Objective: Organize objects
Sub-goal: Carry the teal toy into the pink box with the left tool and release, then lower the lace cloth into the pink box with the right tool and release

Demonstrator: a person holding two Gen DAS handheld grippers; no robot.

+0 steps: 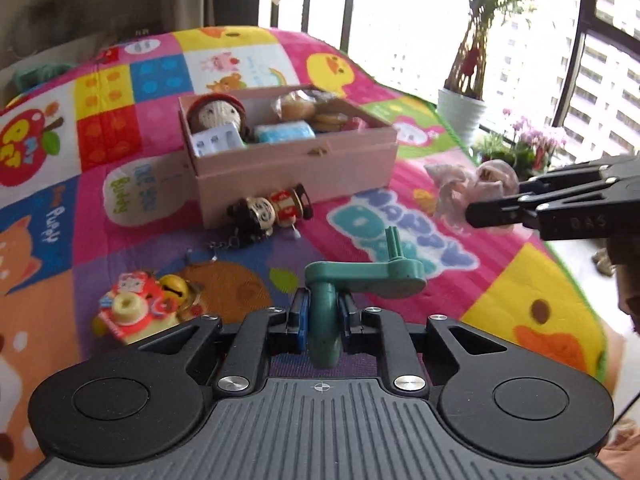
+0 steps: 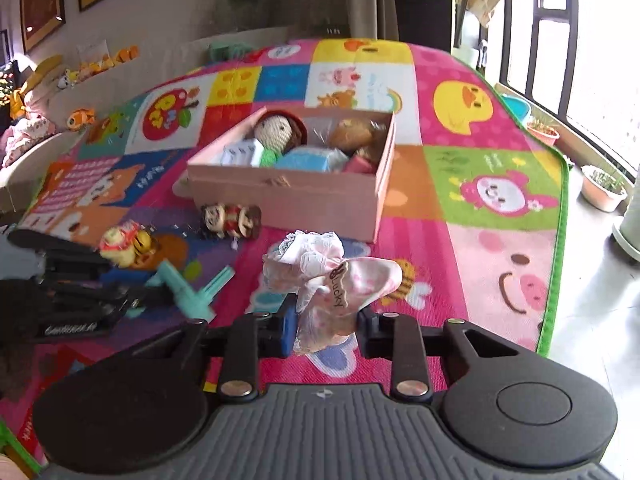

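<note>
A pink box (image 1: pixel 296 168) (image 2: pixel 288 196) stands on the play mat, holding a knitted doll (image 1: pixel 216 114), a blue pack (image 1: pixel 284 132) and wrapped snacks (image 1: pixel 304 110). My left gripper (image 1: pixel 323 320) is shut on a teal crank-shaped toy (image 1: pixel 360 280), held above the mat; the toy also shows in the right wrist view (image 2: pixel 188 288). My right gripper (image 2: pixel 326 320) is shut on a pink lace fabric bow (image 2: pixel 332 276), also seen in the left wrist view (image 1: pixel 472 188). A small figure keychain (image 1: pixel 268 212) (image 2: pixel 230 220) lies in front of the box. A red-and-yellow charm with a bell (image 1: pixel 140 304) (image 2: pixel 124 246) lies to the left.
The colourful play mat (image 1: pixel 520 280) (image 2: pixel 480 160) covers the floor. Potted plants (image 1: pixel 464 112) stand by the window on the right. Plant pots (image 2: pixel 600 188) sit off the mat's right edge. Plush toys (image 2: pixel 80 116) line a ledge at the left.
</note>
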